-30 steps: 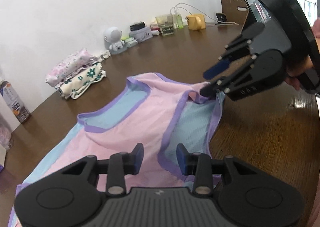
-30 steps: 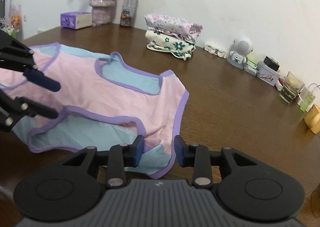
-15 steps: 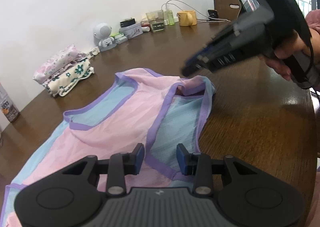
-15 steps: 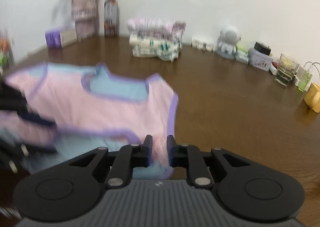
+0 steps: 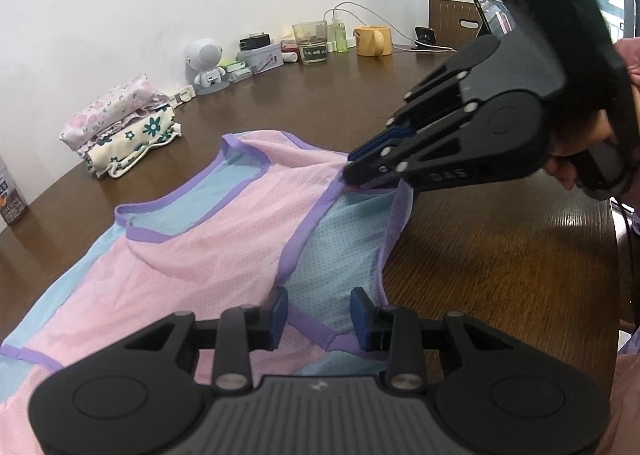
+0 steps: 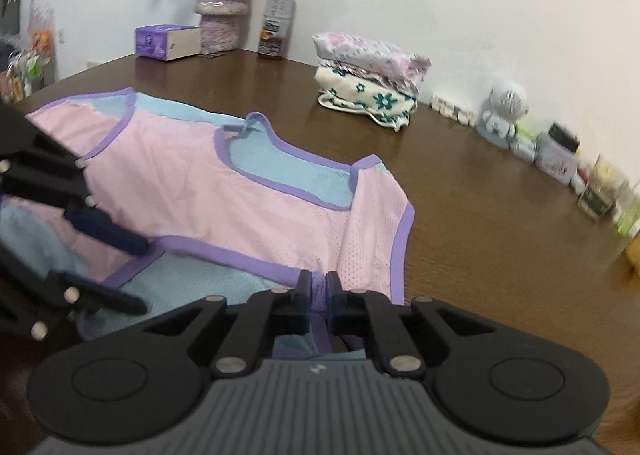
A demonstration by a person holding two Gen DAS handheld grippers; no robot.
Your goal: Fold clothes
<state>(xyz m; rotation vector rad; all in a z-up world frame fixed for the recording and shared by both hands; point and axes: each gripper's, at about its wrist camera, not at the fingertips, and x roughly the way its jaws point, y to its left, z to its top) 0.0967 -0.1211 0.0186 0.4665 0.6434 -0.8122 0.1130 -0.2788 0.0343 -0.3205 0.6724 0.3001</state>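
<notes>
Your right gripper (image 6: 319, 287) has just closed its fingers on the purple shoulder trim of the pink vest (image 5: 208, 255) lying flat on the bench (image 5: 500, 239), while your left gripper (image 5: 319, 313) stands apart over the armhole hem, so clamp there next before lifting.

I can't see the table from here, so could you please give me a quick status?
Right gripper just closed on the pink top's armhole trim. Left gripper open over the lower armhole. Nothing in the way.
</notes>
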